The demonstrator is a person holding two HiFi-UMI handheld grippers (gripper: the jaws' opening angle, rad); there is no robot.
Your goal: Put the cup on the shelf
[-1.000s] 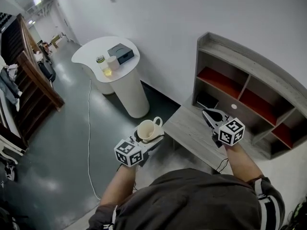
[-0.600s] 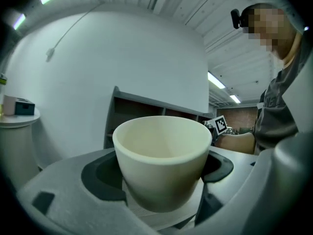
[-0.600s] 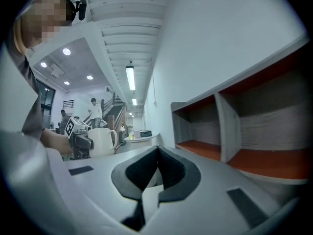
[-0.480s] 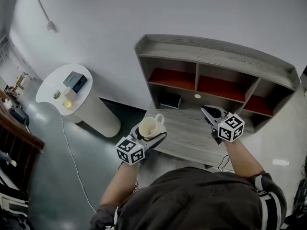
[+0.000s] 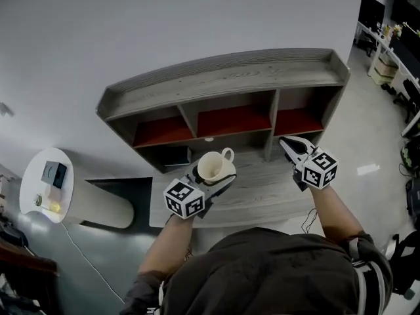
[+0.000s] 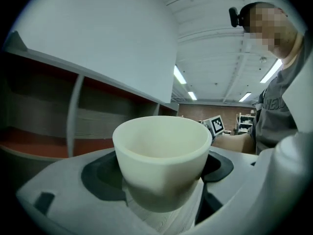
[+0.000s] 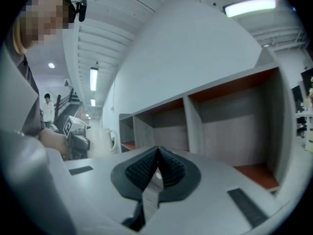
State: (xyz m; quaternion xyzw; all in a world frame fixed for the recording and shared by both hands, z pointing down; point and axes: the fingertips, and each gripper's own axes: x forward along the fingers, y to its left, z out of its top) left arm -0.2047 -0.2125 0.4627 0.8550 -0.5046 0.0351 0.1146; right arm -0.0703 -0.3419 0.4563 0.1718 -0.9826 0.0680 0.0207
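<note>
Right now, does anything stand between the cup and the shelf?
Nothing visible does. The left gripper holds the cup in front of the shelf, facing its red middle compartment, which looks empty. The right gripper is aside.

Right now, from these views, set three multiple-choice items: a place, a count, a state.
1. Where is the cup? A in the left gripper B on the floor C on the round table
2. How many red-floored compartments does the shelf show? A one B three C six
3. The right gripper is: A shut, empty B shut on the cup C wide open
Key: 1 A, its jaws clasp it; 2 B, three red floors side by side; 3 A, pads meet, nothing between.
</note>
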